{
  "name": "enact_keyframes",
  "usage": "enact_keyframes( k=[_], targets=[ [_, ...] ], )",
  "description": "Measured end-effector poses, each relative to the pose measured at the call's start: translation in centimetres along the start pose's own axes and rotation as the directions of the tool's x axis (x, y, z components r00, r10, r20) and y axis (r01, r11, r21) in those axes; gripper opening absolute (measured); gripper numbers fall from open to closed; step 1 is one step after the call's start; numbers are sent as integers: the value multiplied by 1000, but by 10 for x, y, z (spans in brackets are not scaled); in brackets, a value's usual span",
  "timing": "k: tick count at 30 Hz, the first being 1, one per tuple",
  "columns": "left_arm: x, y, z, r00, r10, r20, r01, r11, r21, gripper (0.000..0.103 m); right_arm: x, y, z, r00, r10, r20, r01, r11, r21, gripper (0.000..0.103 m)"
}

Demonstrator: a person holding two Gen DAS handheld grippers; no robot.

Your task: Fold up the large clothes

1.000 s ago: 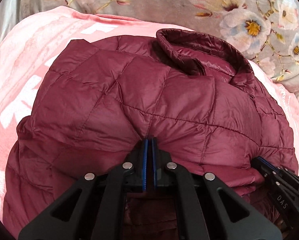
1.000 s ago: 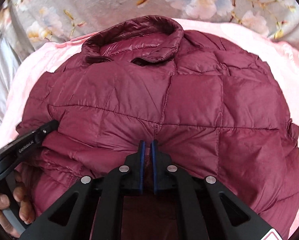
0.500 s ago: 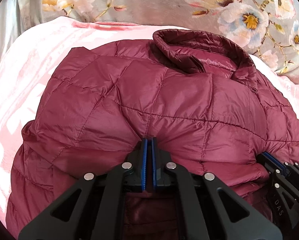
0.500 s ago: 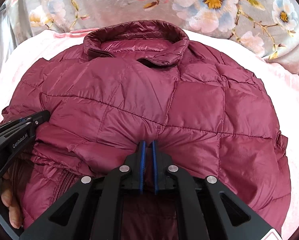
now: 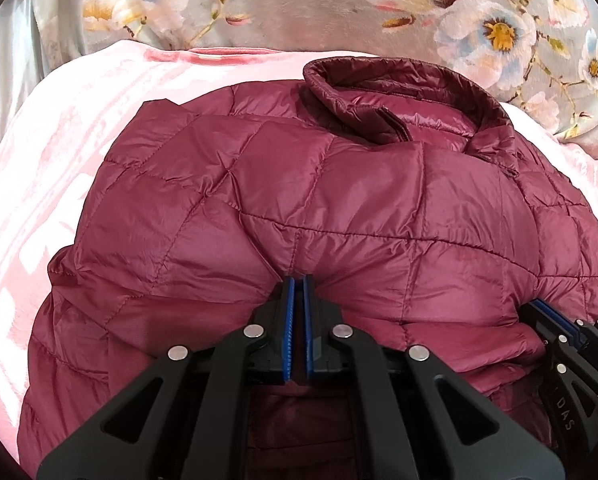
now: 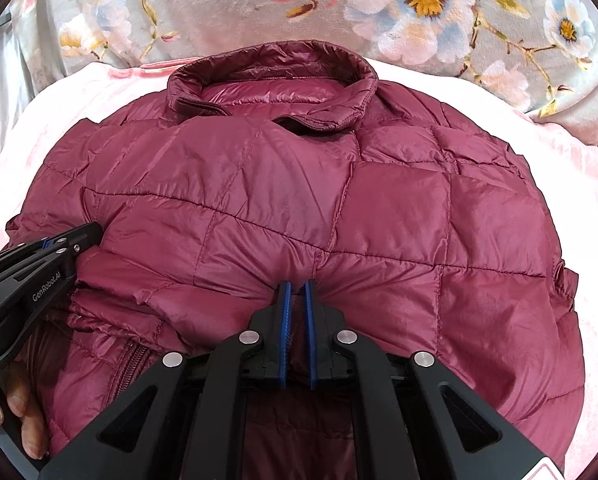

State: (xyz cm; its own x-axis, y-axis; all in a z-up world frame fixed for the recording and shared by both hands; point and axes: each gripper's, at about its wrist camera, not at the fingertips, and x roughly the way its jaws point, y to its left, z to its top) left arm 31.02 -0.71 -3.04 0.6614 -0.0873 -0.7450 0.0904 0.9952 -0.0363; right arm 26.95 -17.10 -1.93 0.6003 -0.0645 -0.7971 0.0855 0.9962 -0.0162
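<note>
pink blanket (image 5: 111,92) under maroon jacket (image 5: 339,200), floral fabric (image 5: 299,4) behind; both grippers' fingers pinch jacket.

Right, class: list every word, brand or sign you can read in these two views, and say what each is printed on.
"GenRobot.AI": on the side of the left gripper, seen in the right wrist view.
"DAS": on the body of the right gripper, seen in the left wrist view; further letters may be hidden.
A red-edged sticker at the right wrist view's bottom right: cut off, unreadable.
The jacket: no readable label.

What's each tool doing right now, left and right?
Left tool: shut on the maroon quilted puffer jacket.
Right tool: shut on the same jacket.
</note>
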Motion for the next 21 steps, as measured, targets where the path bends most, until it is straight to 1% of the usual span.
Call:
enact_keyframes(
  k=[8, 10, 11, 12, 13, 14, 15, 16, 17, 19, 20, 21],
  targets=[
    [0, -3, 0, 1000, 10, -4, -10, 1000, 8, 3, 0, -1, 1, 1000, 17, -2, -17, 1000, 11, 6],
    [0, 3, 1, 1000, -27, -5, 27, 1000, -16, 4, 1, -8, 2, 998, 57, -7, -56, 998, 39, 6],
    [-2, 11, 3, 996, -88, -2, 88, 995, -52, 11, 0, -14, 3, 996, 89, -8, -88, 994, 64, 7],
    [-4, 17, 5, 990, -140, -2, 140, 987, -81, 21, -1, -21, 3, 991, 131, -10, -129, 987, 98, 8],
    [-5, 27, 9, 977, -213, -11, 210, 969, -130, 25, -2, -27, 5, 985, 170, -19, -167, 978, 127, 11],
    [-8, 36, 15, 963, -269, -20, 261, 949, -179, 31, -4, -35, 8, 975, 219, -30, -211, 963, 168, 18],
    [-11, 44, 22, 953, -303, -17, 292, 932, -213, 33, -6, -42, 10, 968, 249, -28, -238, 951, 197, 22],
    [-15, 50, 32, 946, -325, -6, 315, 919, -238, 33, -9, -49, 14, 960, 278, -20, -266, 935, 233, 32],
    [-19, 53, 40, 940, -340, 6, 331, 910, -249, 34, -11, -57, 20, 953, 302, -7, -289, 919, 267, 36],
    [-23, 56, 68, 928, -373, 25, 365, 892, -268, 49, -15, -72, 36, 940, 339, 28, -330, 886, 325, 37],
    [-22, 55, 79, 920, -391, 31, 384, 881, -277, 59, -14, -78, 48, 929, 365, 57, -360, 862, 358, 38],
    [-18, 55, 92, 910, -411, 47, 405, 862, -305, 63, -11, -82, 56, 920, 383, 81, -384, 842, 379, 40]
  ],
)
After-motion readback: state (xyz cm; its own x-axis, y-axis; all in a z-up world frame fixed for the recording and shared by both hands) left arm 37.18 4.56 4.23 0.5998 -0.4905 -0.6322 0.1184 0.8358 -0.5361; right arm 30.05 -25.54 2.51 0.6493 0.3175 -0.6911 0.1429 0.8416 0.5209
